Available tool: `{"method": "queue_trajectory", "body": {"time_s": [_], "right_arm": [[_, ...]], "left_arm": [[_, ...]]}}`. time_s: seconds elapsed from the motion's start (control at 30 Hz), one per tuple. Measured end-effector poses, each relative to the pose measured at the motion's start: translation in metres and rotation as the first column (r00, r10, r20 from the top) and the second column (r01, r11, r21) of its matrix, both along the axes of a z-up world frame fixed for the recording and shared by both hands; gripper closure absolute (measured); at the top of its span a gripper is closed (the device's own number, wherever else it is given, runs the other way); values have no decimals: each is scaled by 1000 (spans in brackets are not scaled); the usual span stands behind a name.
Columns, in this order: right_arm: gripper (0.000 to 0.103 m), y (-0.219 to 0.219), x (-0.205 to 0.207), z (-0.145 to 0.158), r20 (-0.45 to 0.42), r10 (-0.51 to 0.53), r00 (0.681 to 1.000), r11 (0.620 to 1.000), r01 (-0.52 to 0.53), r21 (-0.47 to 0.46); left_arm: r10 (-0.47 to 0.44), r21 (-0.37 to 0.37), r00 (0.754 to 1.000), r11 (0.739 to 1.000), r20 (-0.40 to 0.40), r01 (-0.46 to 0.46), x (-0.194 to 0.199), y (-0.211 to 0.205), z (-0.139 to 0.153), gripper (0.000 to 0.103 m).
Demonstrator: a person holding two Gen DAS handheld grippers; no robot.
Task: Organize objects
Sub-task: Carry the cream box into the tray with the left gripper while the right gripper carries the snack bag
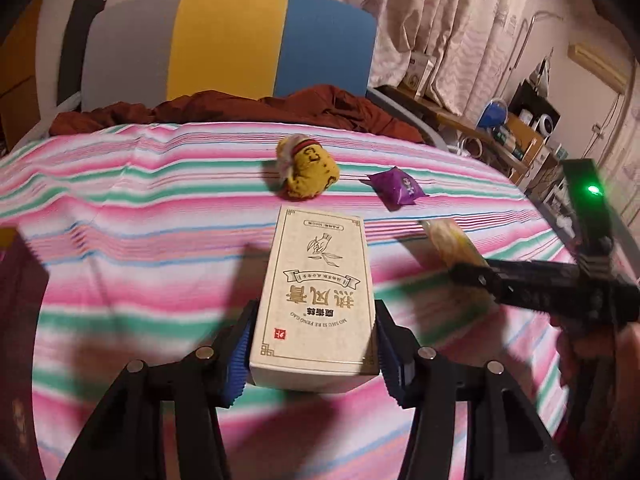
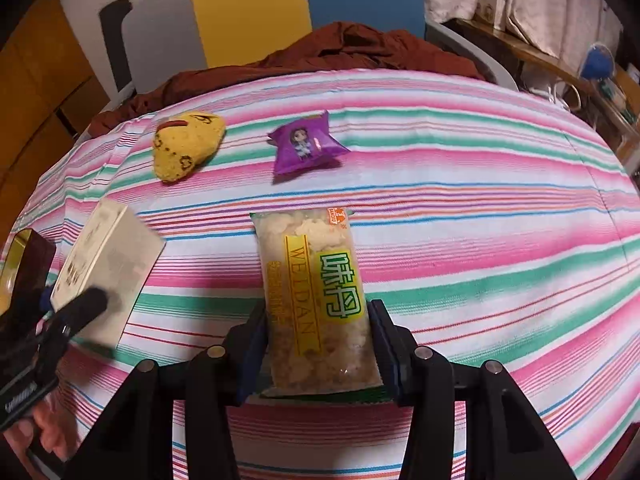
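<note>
My left gripper (image 1: 314, 354) is shut on a cream box with gold lettering (image 1: 316, 292) and holds it over the striped bed sheet (image 1: 140, 208). My right gripper (image 2: 318, 356) is shut on a clear snack packet with a yellow and green label (image 2: 314, 292). In the left wrist view the packet (image 1: 456, 246) and the right gripper show at the right. In the right wrist view the box (image 2: 106, 264) and the left gripper show at the left. A yellow plush toy (image 1: 308, 174) (image 2: 186, 150) and a purple candy packet (image 1: 396, 187) (image 2: 306, 144) lie farther back.
A rumpled brown cloth (image 1: 248, 108) lies at the head of the bed before a grey, yellow and blue headboard (image 1: 228, 40). A cluttered shelf (image 1: 516, 128) stands at the right past the bed edge. A dark red object (image 1: 18, 320) sits at the left edge.
</note>
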State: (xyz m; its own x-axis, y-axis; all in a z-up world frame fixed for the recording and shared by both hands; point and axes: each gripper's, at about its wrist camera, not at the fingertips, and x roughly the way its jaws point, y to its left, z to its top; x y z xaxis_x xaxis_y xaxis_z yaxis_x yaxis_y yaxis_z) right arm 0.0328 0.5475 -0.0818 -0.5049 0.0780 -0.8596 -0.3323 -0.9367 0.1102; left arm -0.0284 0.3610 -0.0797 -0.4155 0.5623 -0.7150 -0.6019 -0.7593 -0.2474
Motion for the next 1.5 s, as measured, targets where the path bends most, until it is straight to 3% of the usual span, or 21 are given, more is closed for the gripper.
{"method": "queue_trajectory", "body": {"time_s": [0.23,0.57,0.8,1.0,1.17,1.3,1.43,1.5], "right_arm": [[54,-6,0,8,-52,28,998,999,-27,20],[54,-19,-2,13,-93,76,993,995,-69,70],[54,-35,0,24,-162,143,976,985,-124,118],[54,-66,-6,21,-130,235,963,969,-222,108],[54,-96,-5,31,-175,265,948,964,-265,21],[54,-130,2,45,-228,306,924,947,-319,-24],[54,-173,8,57,-277,350,895,922,-381,-66],[54,-196,9,62,-304,366,880,906,-412,-99]], "left_arm": [[31,102,999,994,19,-33,24,-53,11,49],[58,174,995,984,-76,-44,63,-125,46,49],[141,200,985,972,-101,-119,62,-182,60,49],[256,210,962,950,-93,-232,45,-237,66,49],[332,203,941,928,-70,-313,11,-276,66,49],[359,186,933,916,15,-356,-36,-306,62,49],[388,137,913,905,125,-403,-81,-332,54,49],[421,120,896,891,142,-438,-95,-345,51,49]]}}
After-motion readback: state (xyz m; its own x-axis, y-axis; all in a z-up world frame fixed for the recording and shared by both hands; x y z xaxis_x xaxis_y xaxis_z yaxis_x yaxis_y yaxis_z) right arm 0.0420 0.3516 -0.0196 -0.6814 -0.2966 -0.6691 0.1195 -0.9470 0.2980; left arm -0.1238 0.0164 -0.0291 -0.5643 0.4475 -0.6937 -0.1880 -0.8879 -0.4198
